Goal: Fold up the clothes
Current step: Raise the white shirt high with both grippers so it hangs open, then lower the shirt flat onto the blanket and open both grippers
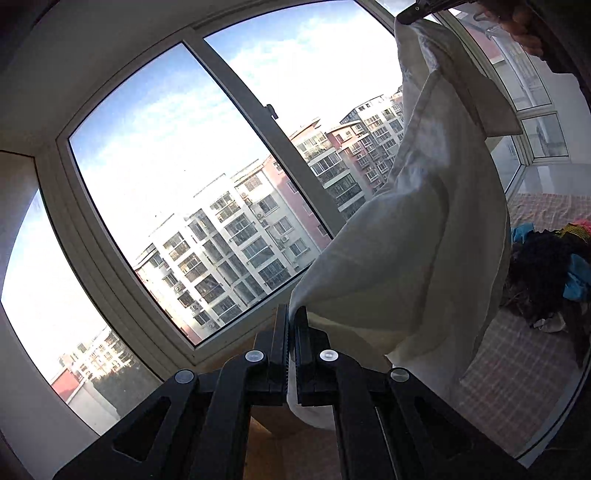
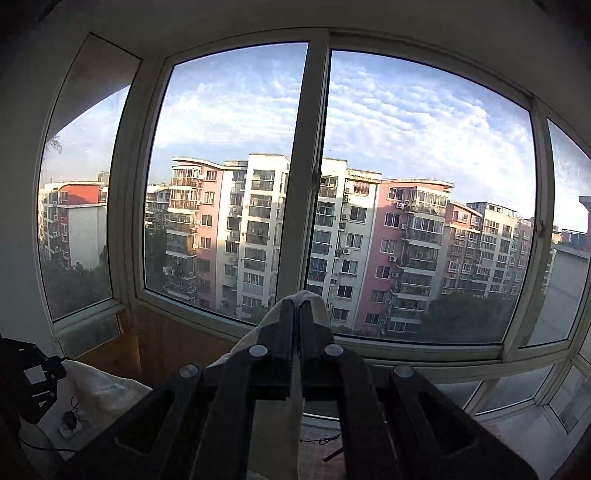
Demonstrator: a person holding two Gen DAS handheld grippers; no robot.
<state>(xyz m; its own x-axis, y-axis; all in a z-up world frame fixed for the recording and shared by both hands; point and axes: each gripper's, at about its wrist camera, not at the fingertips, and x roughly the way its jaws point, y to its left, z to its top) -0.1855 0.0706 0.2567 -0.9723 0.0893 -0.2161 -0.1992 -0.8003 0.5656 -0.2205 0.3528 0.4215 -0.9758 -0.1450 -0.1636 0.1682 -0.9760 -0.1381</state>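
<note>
A wide window (image 1: 166,177) fills the left and middle of the left wrist view, with sky and pale and pink apartment blocks (image 1: 236,236) beyond the glass. At the bottom centre the black left gripper (image 1: 293,325) has its jaws clenched on one edge of a white cloth (image 1: 417,236). From there the cloth rises up and to the right, hanging in loose folds, to the top of the view, where the right gripper (image 1: 410,16) grasps another edge; part of a hand (image 1: 517,26) shows beside it. At the far right, below the cloth, a heap of dark, blue and yellow clothes (image 1: 554,266) lies on a checked bed cover (image 1: 517,369). In the right wrist view, the left gripper shows dark at the far left edge, with white cloth just beside it. At the bottom centre the right gripper's jaws are clenched on the cloth, which bunches over and around the fingertips (image 2: 286,314) and hangs down between the arms of the tool. Behind them the window shows the same apartment blocks under a cloud-flecked sky.
</note>
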